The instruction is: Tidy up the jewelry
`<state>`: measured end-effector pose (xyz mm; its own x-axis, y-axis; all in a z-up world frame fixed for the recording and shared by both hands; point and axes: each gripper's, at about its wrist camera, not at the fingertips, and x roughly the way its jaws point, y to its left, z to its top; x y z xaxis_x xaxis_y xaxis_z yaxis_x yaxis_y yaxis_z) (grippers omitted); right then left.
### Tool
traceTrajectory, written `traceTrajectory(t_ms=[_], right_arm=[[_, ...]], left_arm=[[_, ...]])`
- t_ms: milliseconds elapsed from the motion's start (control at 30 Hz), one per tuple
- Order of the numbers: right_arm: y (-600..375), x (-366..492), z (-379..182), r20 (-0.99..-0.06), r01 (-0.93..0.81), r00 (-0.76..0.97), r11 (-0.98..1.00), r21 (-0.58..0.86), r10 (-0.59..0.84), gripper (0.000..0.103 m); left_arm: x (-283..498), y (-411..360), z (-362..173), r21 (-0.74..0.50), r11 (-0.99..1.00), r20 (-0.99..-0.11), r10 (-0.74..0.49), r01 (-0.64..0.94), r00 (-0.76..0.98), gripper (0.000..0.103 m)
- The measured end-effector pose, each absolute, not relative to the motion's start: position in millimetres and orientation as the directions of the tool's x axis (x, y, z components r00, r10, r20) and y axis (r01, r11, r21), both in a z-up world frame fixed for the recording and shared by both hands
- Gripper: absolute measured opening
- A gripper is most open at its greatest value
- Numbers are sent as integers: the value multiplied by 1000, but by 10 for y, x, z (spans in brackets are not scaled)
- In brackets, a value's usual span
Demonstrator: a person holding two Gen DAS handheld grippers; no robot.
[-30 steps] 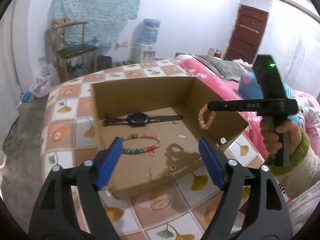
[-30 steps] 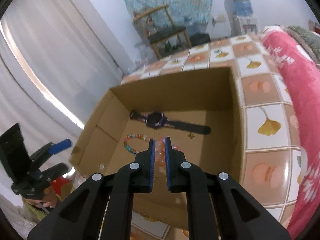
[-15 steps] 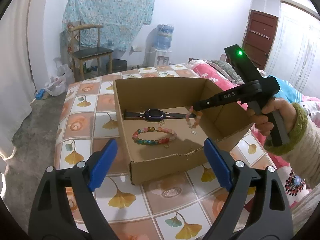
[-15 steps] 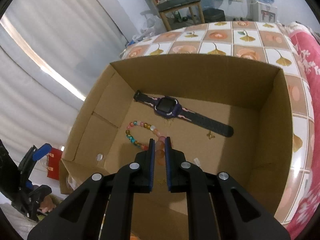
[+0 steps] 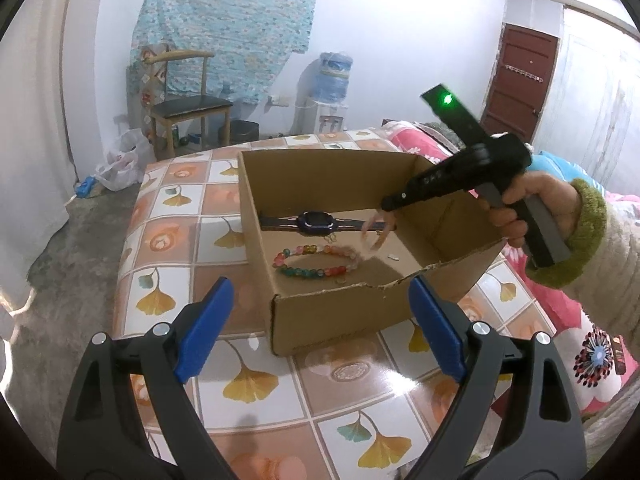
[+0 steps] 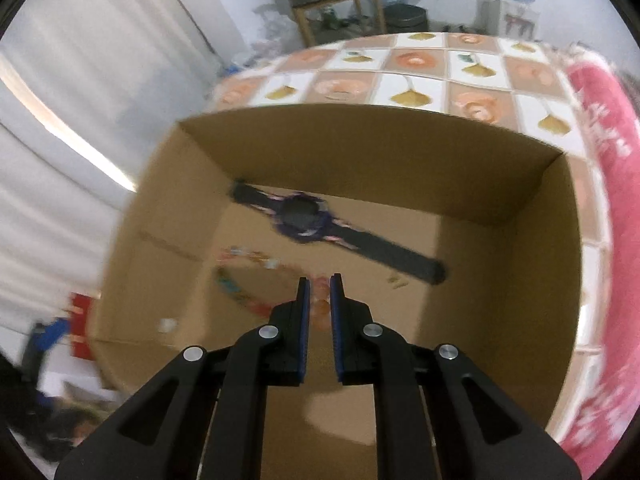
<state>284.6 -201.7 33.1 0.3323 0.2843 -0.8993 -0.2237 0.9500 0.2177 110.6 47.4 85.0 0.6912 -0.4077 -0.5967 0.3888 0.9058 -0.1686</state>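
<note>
An open cardboard box (image 5: pixel 340 320) stands on the tiled table (image 5: pixel 240 380). Inside lie a dark watch (image 5: pixel 316 222) and a multicolour bead bracelet (image 5: pixel 316 260). My right gripper (image 5: pixel 390 202), held by a hand (image 5: pixel 520 208), points steeply down into the box. Its jaws are beginning to open, and a pink bead bracelet (image 5: pixel 376 234) still hangs blurred from their tip. The right wrist view shows the pink beads (image 6: pixel 320 300) between the pads of the right gripper (image 6: pixel 319 280), above the box floor near the watch (image 6: pixel 304 220). My left gripper (image 5: pixel 320 284) stands open and empty before the box's front wall.
A small white piece (image 5: pixel 394 257) and a tiny charm (image 5: pixel 330 238) lie on the box floor. Pink bedding (image 5: pixel 420 148) borders the table on the right. A chair (image 5: pixel 180 108), a water dispenser (image 5: pixel 332 92) and a plastic bag (image 5: pixel 120 164) stand behind the table.
My left gripper has drawn back from the box and spread a little wider. My right gripper has tipped downward and moved deeper over the box floor with the pink bracelet.
</note>
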Motion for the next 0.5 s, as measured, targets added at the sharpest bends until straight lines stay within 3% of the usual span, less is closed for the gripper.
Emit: traceTrajectory(t_ms=[67, 267, 500], right_arm=[[-2031, 2857, 291, -912, -217, 338, 962, 165, 233, 36], [-2204, 2593, 512, -880, -179, 435, 976, 124, 191, 38], [-2401, 1765, 1024, -738, -152, 606, 954, 258, 296, 48]], left_arm=[[1083, 513, 859, -175, 908, -594, -405, 380, 695, 86], [975, 584, 897, -181, 915, -581, -394, 359, 712, 86], [860, 556, 931, -217, 923, -558, -384, 317, 736, 90]])
